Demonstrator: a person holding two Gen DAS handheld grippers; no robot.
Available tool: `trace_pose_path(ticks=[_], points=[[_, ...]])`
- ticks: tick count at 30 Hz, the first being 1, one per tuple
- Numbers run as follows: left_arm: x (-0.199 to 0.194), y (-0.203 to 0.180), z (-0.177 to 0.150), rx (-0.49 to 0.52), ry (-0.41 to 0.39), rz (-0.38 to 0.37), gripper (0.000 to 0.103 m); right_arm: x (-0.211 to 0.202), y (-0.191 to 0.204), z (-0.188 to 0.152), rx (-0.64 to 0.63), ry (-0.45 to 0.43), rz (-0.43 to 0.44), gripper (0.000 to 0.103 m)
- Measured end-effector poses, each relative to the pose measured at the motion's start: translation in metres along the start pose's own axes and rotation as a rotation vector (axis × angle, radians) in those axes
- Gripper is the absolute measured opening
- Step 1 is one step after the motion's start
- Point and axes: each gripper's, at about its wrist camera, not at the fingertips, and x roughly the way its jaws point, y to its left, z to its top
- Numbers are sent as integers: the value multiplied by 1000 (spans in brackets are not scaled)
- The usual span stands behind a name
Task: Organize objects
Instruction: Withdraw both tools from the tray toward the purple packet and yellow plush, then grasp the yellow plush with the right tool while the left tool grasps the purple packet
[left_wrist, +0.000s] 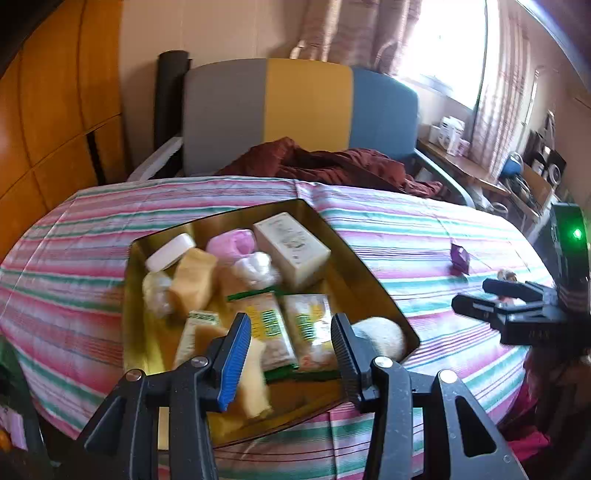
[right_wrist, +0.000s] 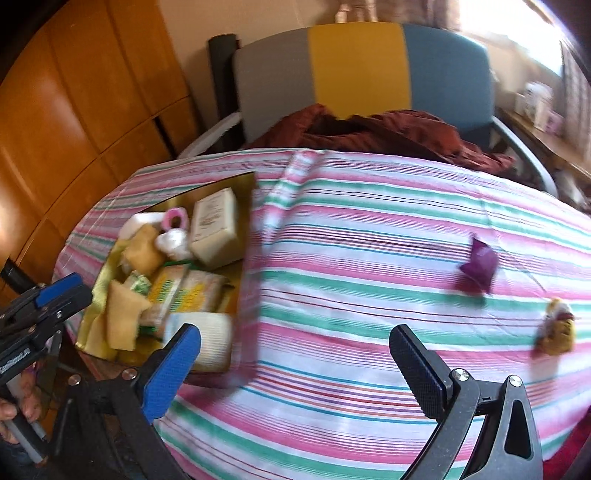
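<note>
With most items already sitting in the gold tin (left_wrist: 343, 236) at the left of the striped tablecloth (right_wrist: 369, 229), this looks like the gap between a drop-off and the next pickup. Left gripper (left_wrist: 291, 354) hovers over the tin's near end, jaws apart, nothing held. Right gripper (right_wrist: 295, 362) is over bare cloth near the table's front edge, jaws wide apart, also empty. Two loose items remain on the right side: purple packet (right_wrist: 478, 267) farther back, small yellow-brown wrapped item (right_wrist: 556, 326) nearer and further right; frames are blurred, so neither can be identified. Next move likely: right gripper goes right, straddles one, closes, then carries it left to the tin.
</note>
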Motion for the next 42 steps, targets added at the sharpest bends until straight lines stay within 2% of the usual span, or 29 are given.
trace_pose_path(ticks=[13, 24, 29, 34, 36, 38, 40, 42], points=[[15, -60, 13, 134, 32, -107, 45, -30, -113, 2, 168, -10, -223, 103], [34, -109, 19, 215, 82, -199, 45, -55, -237, 0, 417, -53, -402, 103], [45, -129, 24, 241, 105, -230, 45, -39, -271, -7, 481, -20, -392, 101], [66, -151, 29, 242, 158, -269, 45, -14, -279, -11, 442, 31, -402, 101], [73, -160, 30, 248, 173, -274, 45, -9, -278, -12, 427, 43, -398, 95], [80, -170, 31, 251, 192, -287, 45, -3, -276, -11, 405, 61, -385, 64], [90, -182, 34, 254, 207, -306, 45, 3, -274, -13, 383, 91, -378, 53], [98, -192, 36, 261, 216, -308, 45, 6, -269, -14, 350, 110, -386, 47]])
